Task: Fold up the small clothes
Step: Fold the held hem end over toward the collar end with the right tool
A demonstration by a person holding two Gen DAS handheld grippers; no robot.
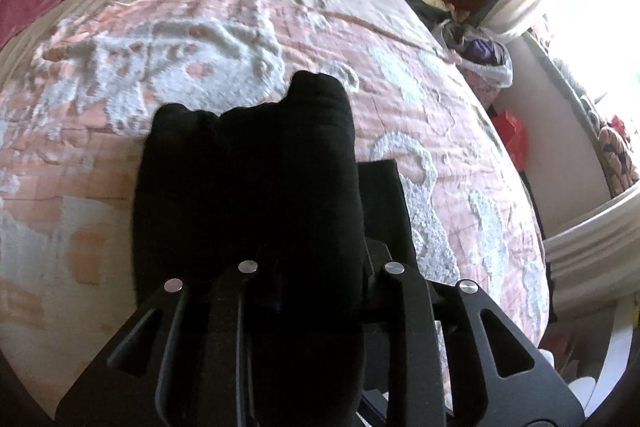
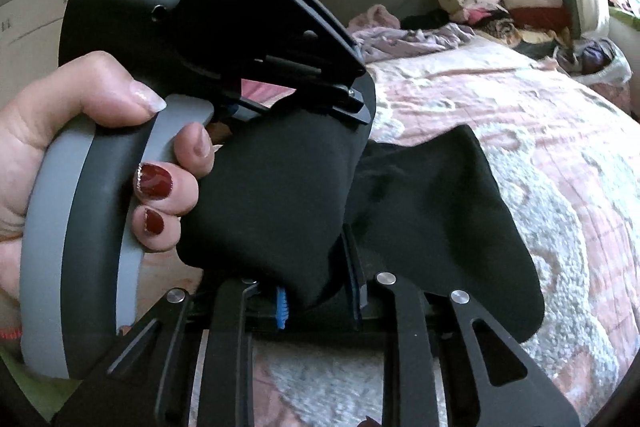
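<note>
Black garment (image 2: 420, 211) clamped in left tool (image 2: 352, 107) and right tool (image 2: 320, 303), above bedspread (image 2: 560, 147).

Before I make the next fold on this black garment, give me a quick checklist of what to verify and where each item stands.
1. Left gripper has the black garment: ok, cloth is bunched in its fingers in the right wrist view.
2. Right gripper has the garment: cannot tell, cloth drapes between its fingers, but whether they are closed on it is hidden.
3. Garment laid flat for folding: not ok, it is lifted and bunched up.
4. Landing area on the pink bedspread: ok, bare ahead.
5. Left hand on its grip: ok, wrapped around the handle.
</note>
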